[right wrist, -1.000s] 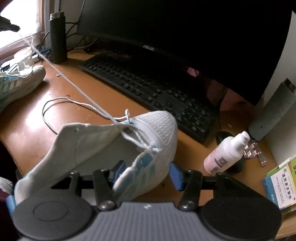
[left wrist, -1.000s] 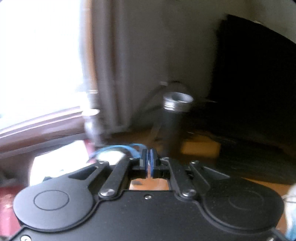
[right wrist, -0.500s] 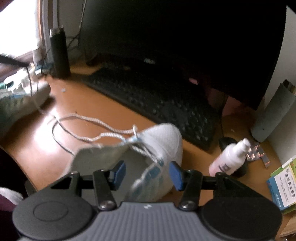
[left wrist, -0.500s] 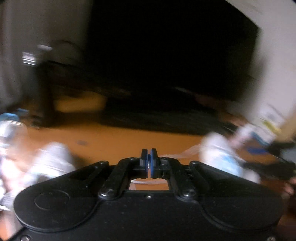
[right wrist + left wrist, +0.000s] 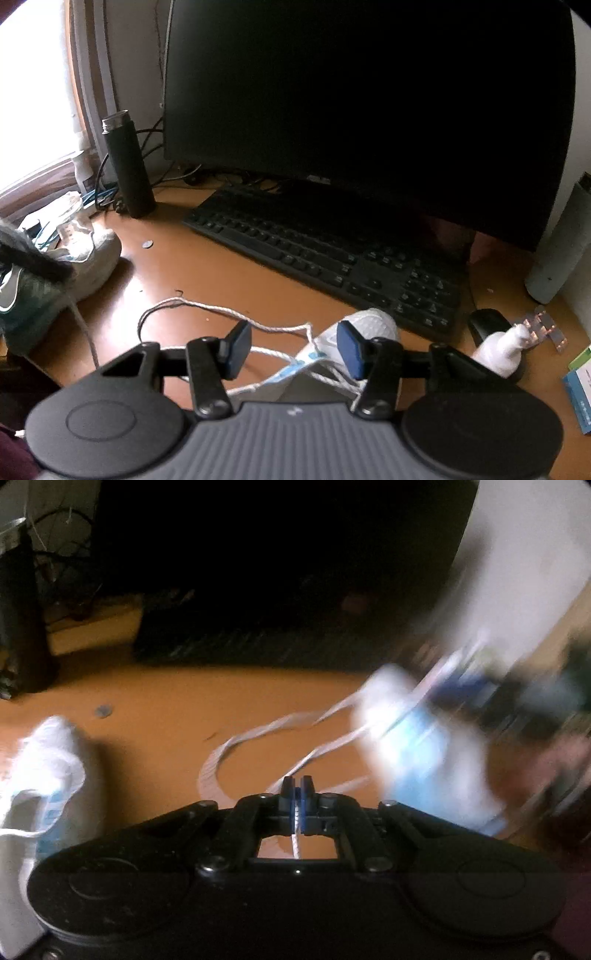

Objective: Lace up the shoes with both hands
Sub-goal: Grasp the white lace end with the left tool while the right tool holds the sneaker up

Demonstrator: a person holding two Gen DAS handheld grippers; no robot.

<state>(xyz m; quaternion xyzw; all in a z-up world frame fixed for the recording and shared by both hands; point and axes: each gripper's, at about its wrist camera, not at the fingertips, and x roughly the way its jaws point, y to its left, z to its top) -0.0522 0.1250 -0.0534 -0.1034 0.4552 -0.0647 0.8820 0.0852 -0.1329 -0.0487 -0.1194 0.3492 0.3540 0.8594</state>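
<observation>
Landmark for positions: the black keyboard point(image 5: 332, 254).

The left gripper point(image 5: 296, 794) is pinching the white lace point(image 5: 317, 753) between fully closed jaws; a short stretch of cord is showing behind the pads. It is sitting on the near side of the keyboard, over bare desk point(image 5: 184, 716). The left view is motion-blurred, so detail is poor. The lace is lying slack, looping across the desk in front of the keyboard, so probably no tension is being applied.

The right gripper point(image 5: 293, 349) is hanging wide open, gripping nothing. The shoe being laced point(image 5: 354, 339) is lying directly under it, toe pointing toward the keyboard's near edge, lace strands passing between the spread fingers. Probable reason: the open jaws are framing the eyelet area, ready to take a strand or steady the upper.

The second shoe point(image 5: 92, 258) is resting off the keyboard's left end, apparently set aside.

Judgement: early to mid lacing; only the front eyelets appear threaded.
</observation>
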